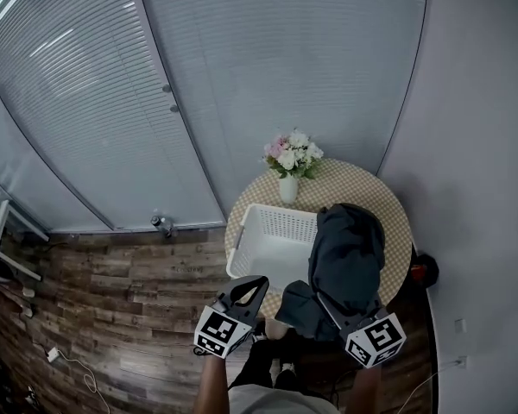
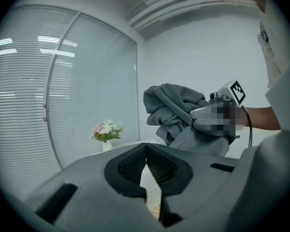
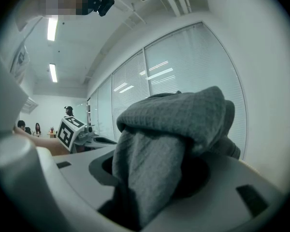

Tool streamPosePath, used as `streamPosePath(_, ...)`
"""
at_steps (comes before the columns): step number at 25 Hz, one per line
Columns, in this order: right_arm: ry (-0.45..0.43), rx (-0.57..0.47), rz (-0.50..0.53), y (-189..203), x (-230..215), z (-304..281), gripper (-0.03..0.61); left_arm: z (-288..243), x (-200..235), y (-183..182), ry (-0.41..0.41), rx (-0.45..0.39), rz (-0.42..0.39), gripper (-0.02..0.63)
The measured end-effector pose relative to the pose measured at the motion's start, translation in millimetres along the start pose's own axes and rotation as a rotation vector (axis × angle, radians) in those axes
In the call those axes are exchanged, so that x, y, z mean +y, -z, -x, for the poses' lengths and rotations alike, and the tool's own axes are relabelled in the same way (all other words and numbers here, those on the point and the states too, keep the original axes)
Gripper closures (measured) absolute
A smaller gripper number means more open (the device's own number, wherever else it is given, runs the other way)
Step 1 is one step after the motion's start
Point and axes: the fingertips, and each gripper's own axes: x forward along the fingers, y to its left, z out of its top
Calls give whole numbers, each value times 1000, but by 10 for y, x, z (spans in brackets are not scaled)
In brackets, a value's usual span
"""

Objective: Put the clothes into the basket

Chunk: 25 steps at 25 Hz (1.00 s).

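A dark grey garment (image 1: 349, 255) hangs bunched from my right gripper (image 1: 329, 305), which is shut on it, raised over the right side of the white slatted basket (image 1: 274, 234). In the right gripper view the cloth (image 3: 170, 134) fills the gap and hides the jaws. The basket stands on a round checked table (image 1: 387, 203) and looks empty where visible. My left gripper (image 1: 249, 290) hovers near the basket's front edge with its tips together and nothing in them. The left gripper view shows the shut jaws (image 2: 146, 149) with the garment (image 2: 171, 109) up to the right.
A vase of white and pink flowers (image 1: 291, 164) stands at the table's far edge behind the basket. A red object (image 1: 421, 272) sits low beside the table's right edge. Glass walls with blinds close off the back; wood flooring (image 1: 129, 300) lies left.
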Motion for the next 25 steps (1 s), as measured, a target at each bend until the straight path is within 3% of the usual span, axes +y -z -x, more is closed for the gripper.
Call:
streamPosePath(12, 68, -11, 63, -434, -280, -675, 349, -420, 697, -372, 59, -65, -43, 600)
streamPosePath(19, 82, -145, 142, -989, -462, -1028, 349, -461, 989, -494, 52, -108, -84, 600)
streamPosePath(22, 39, -156, 167, -998, -547, -1216, 350, -454, 1074, -475, 51, -103, -88, 600)
streamPosePath(25, -73, -48, 222, -623, -542, -1463, 350, -439, 1165, -462, 46, -99, -88, 600)
